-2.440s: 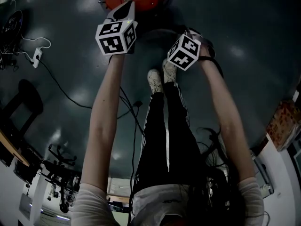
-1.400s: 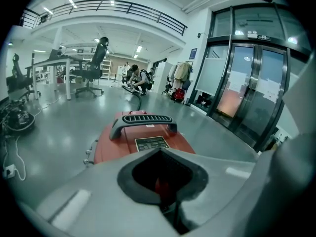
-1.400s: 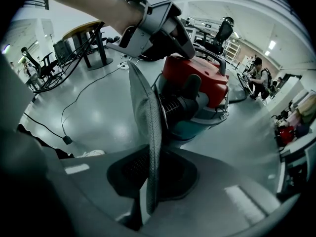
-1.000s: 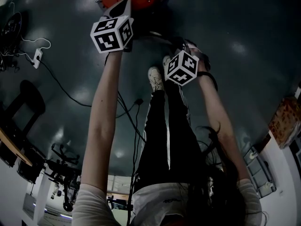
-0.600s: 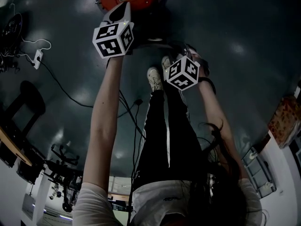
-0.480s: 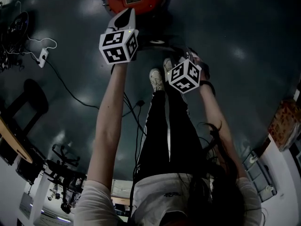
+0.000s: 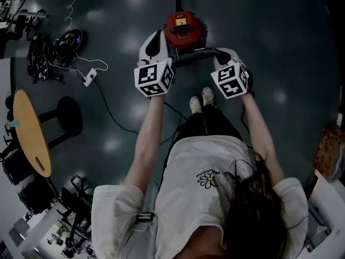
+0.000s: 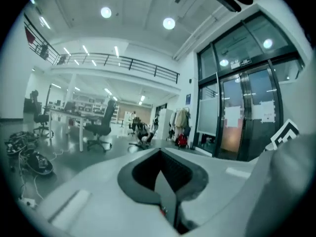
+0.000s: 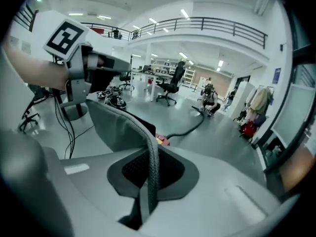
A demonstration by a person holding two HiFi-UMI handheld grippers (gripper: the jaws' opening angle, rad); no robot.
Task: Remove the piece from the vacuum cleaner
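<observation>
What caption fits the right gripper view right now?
Right gripper, jaws shut on a thin grey textured piece, with the red vacuum cleaner on the floor beyond.

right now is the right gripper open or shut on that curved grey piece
Shut on it. The right gripper has its jaws closed against the curved grey piece, which runs up between them.

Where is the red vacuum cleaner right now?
Head view, top centre: the vacuum cleaner sits on the floor just beyond the grey piece spanning the left tool and right tool.
</observation>
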